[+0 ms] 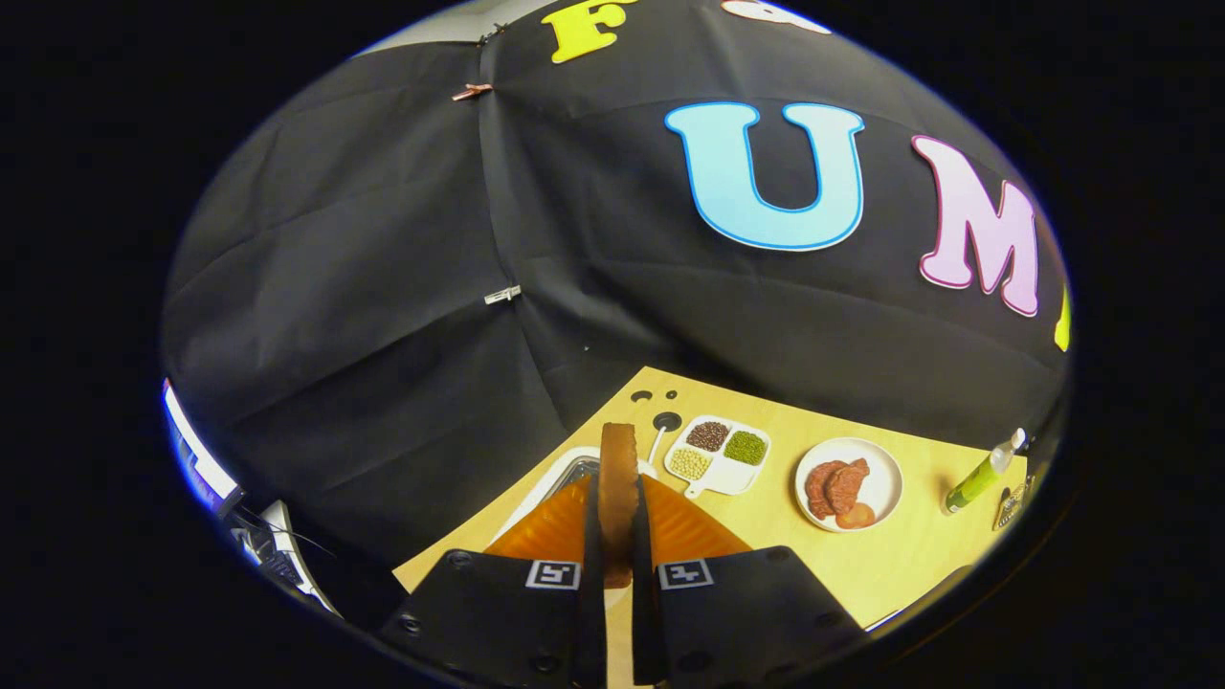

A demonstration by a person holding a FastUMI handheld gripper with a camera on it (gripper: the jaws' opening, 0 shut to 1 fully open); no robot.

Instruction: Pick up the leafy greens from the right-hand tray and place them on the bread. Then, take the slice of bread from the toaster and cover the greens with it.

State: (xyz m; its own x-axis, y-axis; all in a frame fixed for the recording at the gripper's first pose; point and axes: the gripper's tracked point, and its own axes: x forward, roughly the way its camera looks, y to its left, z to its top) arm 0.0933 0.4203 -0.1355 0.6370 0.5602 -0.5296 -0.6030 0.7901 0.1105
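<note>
From my feed, the slice of bread (618, 478) stands edge-on between the fingers of the hand-held gripper (618, 560), so I see neither of its faces, and its lower end is hidden between the pads. The orange fingers (553, 524) cover most of a metal tray (574, 471) behind them; I can't tell what lies in it. A small dark object (1010, 504) past the green bottle (983, 473) is too small to identify. The table (909, 565) is cut off at its near edge
</note>
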